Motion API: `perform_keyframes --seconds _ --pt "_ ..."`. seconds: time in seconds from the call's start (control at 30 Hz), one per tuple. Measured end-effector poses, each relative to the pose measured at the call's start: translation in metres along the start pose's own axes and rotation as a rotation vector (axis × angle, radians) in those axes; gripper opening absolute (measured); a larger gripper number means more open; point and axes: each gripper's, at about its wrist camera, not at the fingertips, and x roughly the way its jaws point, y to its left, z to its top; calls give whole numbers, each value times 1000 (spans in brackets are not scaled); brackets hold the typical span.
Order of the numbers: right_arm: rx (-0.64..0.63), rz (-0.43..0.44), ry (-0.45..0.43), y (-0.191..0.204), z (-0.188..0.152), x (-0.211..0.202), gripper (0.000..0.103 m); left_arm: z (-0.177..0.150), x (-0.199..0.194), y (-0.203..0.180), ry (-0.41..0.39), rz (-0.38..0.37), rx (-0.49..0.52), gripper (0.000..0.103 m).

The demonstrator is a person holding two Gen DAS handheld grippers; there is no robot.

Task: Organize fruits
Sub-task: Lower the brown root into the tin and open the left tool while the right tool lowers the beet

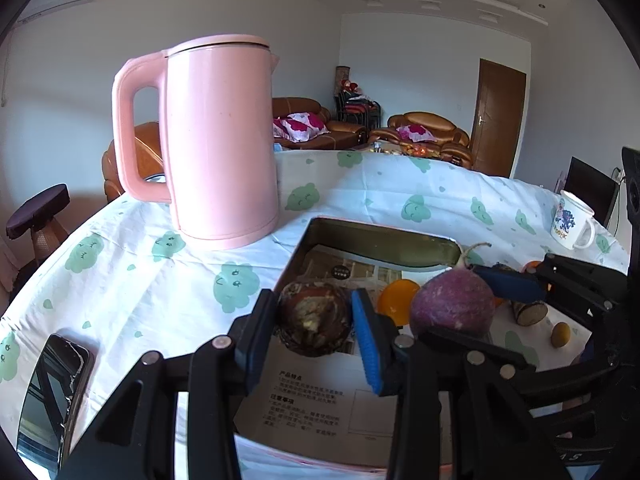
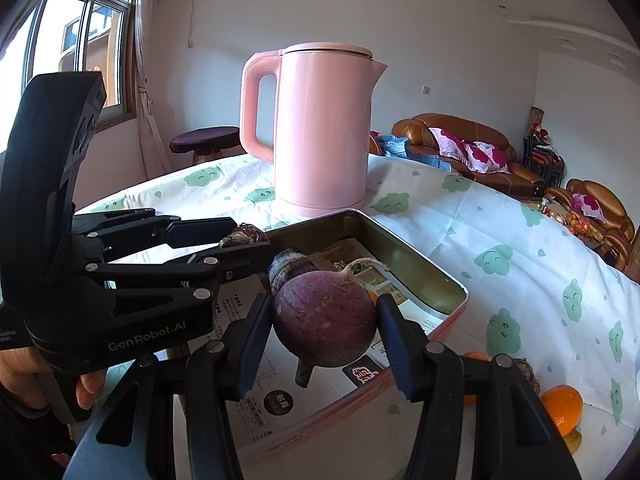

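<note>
My left gripper (image 1: 313,305) is shut on a brown, fibrous taro root (image 1: 314,330), with the blue pads pressed on both its sides over the left part of the paper-lined metal tray (image 1: 380,233). My right gripper (image 2: 325,307) is shut on a round purple radish (image 2: 326,334) with a pale tail, held over the near part of the tray (image 2: 404,240). An orange (image 1: 397,300) lies inside the tray behind the radish. In the right wrist view the left gripper (image 2: 250,238) reaches in from the left with the taro (image 2: 245,234).
A tall pink kettle (image 1: 220,140) stands just behind the tray. A phone (image 1: 54,400) lies at the near left and a mug (image 1: 573,220) at the far right. On the cloth right of the tray lie a cut root piece (image 1: 531,313), a small yellowish fruit (image 1: 560,334) and oranges (image 2: 562,406).
</note>
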Motion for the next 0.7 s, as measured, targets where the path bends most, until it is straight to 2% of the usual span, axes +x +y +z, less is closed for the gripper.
perform_keyframes --seconds 0.7 --pt "10 -16 60 0 -4 12 55 0 16 -2 82 1 6 42"
